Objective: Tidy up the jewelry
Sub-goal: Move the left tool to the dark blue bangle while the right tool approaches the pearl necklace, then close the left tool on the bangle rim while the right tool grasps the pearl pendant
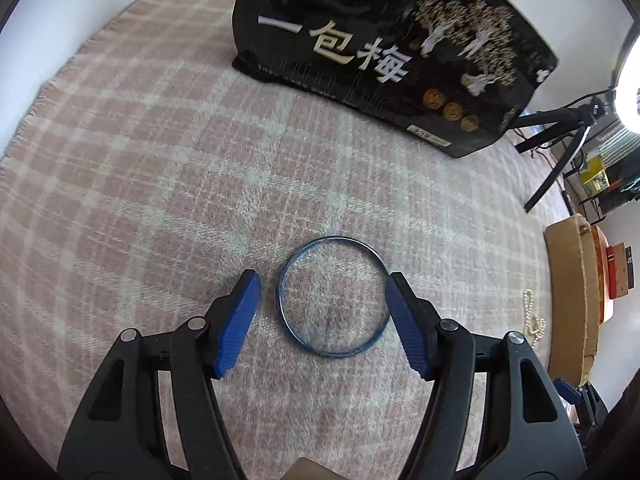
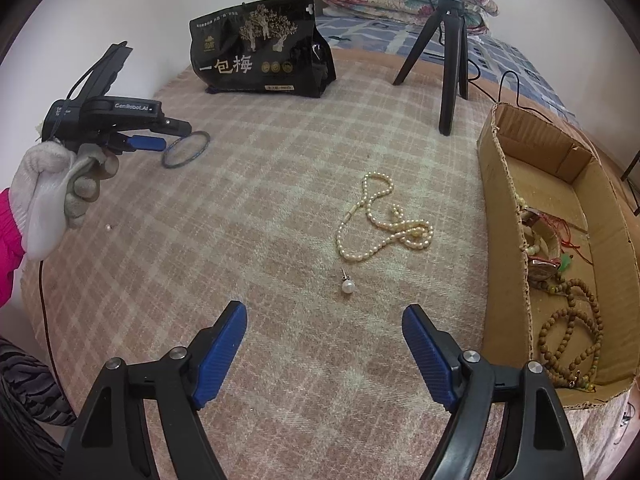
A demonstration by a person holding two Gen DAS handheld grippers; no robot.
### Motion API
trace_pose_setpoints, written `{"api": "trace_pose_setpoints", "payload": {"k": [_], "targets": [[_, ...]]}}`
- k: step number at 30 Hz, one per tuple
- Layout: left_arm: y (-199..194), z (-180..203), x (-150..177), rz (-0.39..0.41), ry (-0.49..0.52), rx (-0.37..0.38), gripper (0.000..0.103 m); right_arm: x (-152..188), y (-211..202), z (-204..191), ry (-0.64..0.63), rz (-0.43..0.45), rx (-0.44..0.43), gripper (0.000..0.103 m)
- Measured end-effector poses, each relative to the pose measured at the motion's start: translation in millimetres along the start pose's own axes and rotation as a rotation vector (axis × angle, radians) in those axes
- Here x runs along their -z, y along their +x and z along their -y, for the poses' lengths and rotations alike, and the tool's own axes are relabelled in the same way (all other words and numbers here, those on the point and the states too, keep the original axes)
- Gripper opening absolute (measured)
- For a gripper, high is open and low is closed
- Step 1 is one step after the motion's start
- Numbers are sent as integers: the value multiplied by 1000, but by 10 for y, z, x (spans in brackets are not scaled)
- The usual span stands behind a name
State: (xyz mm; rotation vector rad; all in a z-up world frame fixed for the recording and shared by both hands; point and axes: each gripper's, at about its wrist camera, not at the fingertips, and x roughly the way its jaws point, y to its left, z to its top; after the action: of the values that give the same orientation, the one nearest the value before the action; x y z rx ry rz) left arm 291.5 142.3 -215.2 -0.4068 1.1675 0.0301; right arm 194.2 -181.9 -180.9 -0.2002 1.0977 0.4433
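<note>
A thin blue bangle [image 1: 334, 297] lies flat on the pink plaid blanket [image 1: 160, 152]. My left gripper [image 1: 322, 280] is open, its blue fingers on either side of the bangle, the right finger at its rim. The right wrist view shows the same gripper [image 2: 160, 142] next to the bangle [image 2: 187, 149]. My right gripper [image 2: 324, 314] is open and empty, low over the blanket. Just beyond it lie a pearl earring [image 2: 347, 286] and a pearl necklace [image 2: 380, 224]. A cardboard box [image 2: 504, 184] at the right holds wooden bead strings [image 2: 572, 336] and other jewelry.
A black snack bag [image 2: 260, 48] stands at the far side of the blanket, also in the left wrist view [image 1: 384, 48]. A black tripod [image 2: 448, 40] stands behind the box. A small white bead [image 2: 108, 227] lies near the gloved left hand [image 2: 56, 196].
</note>
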Motion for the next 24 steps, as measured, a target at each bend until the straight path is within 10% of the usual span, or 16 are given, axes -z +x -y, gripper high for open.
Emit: {"api": "trace_pose_setpoints", "payload": {"k": [24], "targets": [[147, 394, 70, 3, 148, -104, 72, -12, 216, 64, 49, -19, 38, 71]]}}
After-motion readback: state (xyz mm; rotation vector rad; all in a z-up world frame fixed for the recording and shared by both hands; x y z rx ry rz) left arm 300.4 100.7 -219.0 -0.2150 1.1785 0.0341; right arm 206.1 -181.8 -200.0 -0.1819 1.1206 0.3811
